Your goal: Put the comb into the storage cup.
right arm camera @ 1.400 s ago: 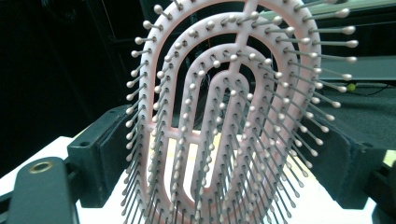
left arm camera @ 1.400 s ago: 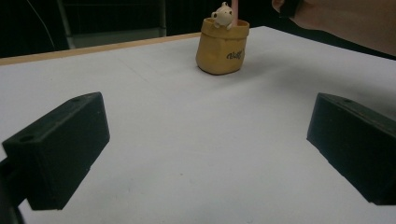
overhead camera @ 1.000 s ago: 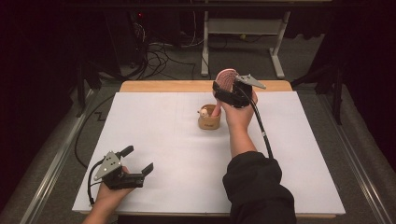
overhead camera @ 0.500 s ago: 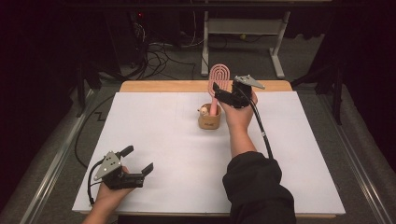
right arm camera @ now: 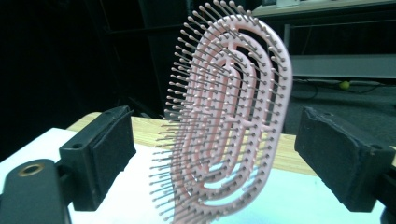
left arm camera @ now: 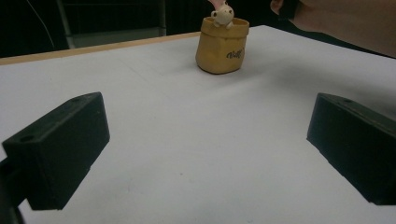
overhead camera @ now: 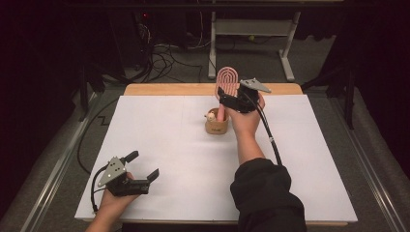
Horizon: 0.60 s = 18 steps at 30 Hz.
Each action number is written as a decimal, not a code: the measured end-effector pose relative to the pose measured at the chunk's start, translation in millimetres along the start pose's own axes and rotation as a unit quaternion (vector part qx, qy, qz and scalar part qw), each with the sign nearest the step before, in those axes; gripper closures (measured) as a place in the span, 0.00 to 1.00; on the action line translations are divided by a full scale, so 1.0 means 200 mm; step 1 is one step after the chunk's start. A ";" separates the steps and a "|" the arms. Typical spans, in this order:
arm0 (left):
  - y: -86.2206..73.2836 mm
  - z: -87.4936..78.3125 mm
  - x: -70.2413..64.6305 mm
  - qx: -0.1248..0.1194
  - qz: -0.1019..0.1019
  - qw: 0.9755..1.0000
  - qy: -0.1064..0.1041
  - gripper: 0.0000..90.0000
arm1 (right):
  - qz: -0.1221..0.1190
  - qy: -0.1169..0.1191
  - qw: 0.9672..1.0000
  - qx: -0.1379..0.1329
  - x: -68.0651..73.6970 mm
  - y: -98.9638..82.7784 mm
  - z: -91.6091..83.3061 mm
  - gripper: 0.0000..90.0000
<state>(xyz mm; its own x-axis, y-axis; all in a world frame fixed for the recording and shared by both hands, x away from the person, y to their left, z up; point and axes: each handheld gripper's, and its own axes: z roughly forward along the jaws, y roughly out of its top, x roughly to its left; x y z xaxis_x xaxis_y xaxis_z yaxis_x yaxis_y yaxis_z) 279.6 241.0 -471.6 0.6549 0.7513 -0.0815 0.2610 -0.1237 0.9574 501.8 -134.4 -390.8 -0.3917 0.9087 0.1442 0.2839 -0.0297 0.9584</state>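
Observation:
A pink vented hairbrush [overhead camera: 227, 79] stands upright with its handle down in a small tan pouch [overhead camera: 216, 127] at the far middle of the white table [overhead camera: 179, 145]. A little white figure [overhead camera: 211, 116] peeks from the pouch. My right gripper [overhead camera: 226, 95] sits at the brush head [right arm camera: 233, 93]. Its jaws have just been opening, and the head stands between them with a gap on each side. My left gripper [overhead camera: 142, 165] rests open and empty at the near left. In its own view [left arm camera: 205, 107] it looks toward the pouch [left arm camera: 222, 46].
A wooden strip [overhead camera: 169, 89] runs along the table's far edge. Behind it, cables [overhead camera: 164, 53] lie on the dark floor beside a metal stand [overhead camera: 251, 29]. The right gripper's cable [overhead camera: 268, 135] trails along the forearm.
The brush head has swung from a low tilt at the right gripper to upright above the pouch. The left gripper has stayed put.

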 end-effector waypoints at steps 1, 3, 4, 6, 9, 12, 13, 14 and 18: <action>0.00 0.00 0.00 0.000 0.000 1.000 0.000 0.00 | -0.002 0.000 1.000 0.000 0.00 0.00 0.00 0.13; 0.00 0.00 0.00 -0.001 -0.001 1.000 0.000 0.00 | -0.002 0.002 1.000 0.000 0.00 0.00 0.00 0.11; 0.00 0.00 0.00 -0.001 -0.001 1.000 0.000 0.00 | -0.002 0.000 1.000 0.001 0.00 0.01 0.00 0.10; 0.00 0.00 0.00 -0.001 -0.001 1.000 0.000 0.00 | -0.003 -0.002 1.000 0.002 0.00 0.01 -0.01 0.07; 0.00 0.00 0.00 0.000 0.000 1.000 0.000 0.00 | -0.003 -0.006 1.000 0.007 -0.01 0.01 -0.01 0.03; 0.00 0.00 0.00 -0.001 -0.001 1.000 0.000 0.00 | -0.004 -0.009 1.000 0.012 -0.01 0.01 0.00 0.01; 0.00 0.00 0.00 -0.001 -0.001 1.000 0.001 0.00 | -0.005 -0.008 1.000 0.013 -0.01 0.01 0.00 0.01; 0.00 0.00 0.00 -0.001 -0.001 1.000 0.001 0.00 | -0.007 -0.006 1.000 0.015 -0.01 0.01 0.00 0.00; 0.00 0.00 0.00 -0.001 -0.001 1.000 0.001 0.00 | -0.014 -0.008 1.000 0.018 -0.01 0.01 -0.01 0.00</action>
<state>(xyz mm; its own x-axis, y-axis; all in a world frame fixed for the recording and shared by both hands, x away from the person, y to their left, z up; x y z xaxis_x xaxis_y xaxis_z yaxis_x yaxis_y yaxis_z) 279.7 241.0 -471.5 0.6536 0.7524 -0.0822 0.2602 -0.1213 0.9579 501.4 -136.3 -389.4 -0.3855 0.9158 0.1126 0.3051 0.0114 0.9522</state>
